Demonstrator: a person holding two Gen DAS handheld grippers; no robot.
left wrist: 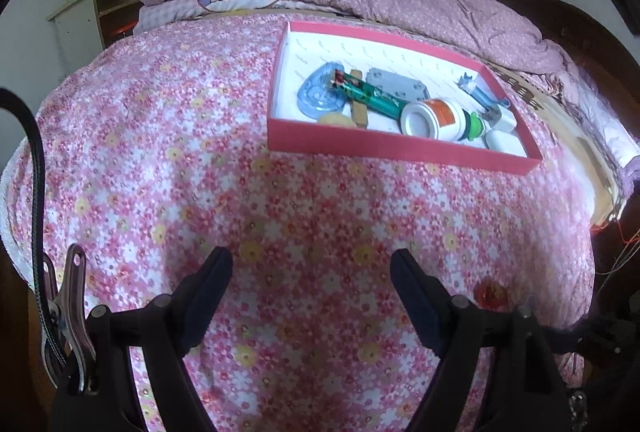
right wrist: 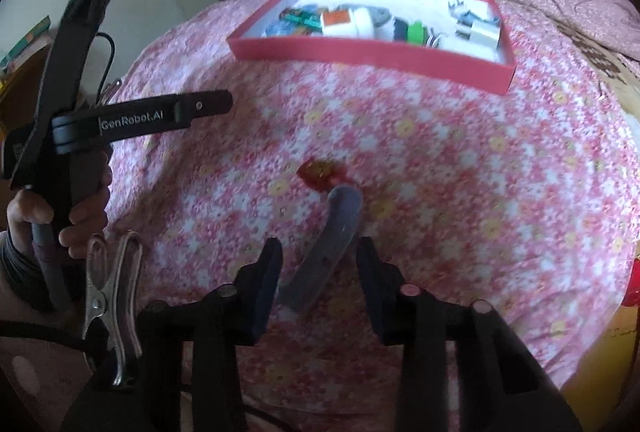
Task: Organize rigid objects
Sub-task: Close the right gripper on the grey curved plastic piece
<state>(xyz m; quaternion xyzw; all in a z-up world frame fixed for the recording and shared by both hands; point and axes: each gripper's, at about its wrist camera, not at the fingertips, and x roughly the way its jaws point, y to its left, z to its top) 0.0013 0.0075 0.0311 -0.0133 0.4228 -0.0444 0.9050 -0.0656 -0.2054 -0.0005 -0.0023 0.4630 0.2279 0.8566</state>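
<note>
Right wrist view: the right gripper (right wrist: 318, 258) jaws are narrowed around a curved grey piece (right wrist: 326, 252), apparently gripping it.
Left gripper (left wrist: 310, 272): jaws wide, empty.
Red box (right wrist: 372, 58): beyond the jaws, likely the destination.

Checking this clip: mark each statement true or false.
1. The left gripper is open with nothing between its jaws. True.
2. The red box is empty. False: it holds several items, among them a white and orange jar.
3. A grey curved piece sits between the right gripper's fingers. True.
4. The small red object lies inside the box. False: it lies on the floral bedspread, outside the box.
</note>
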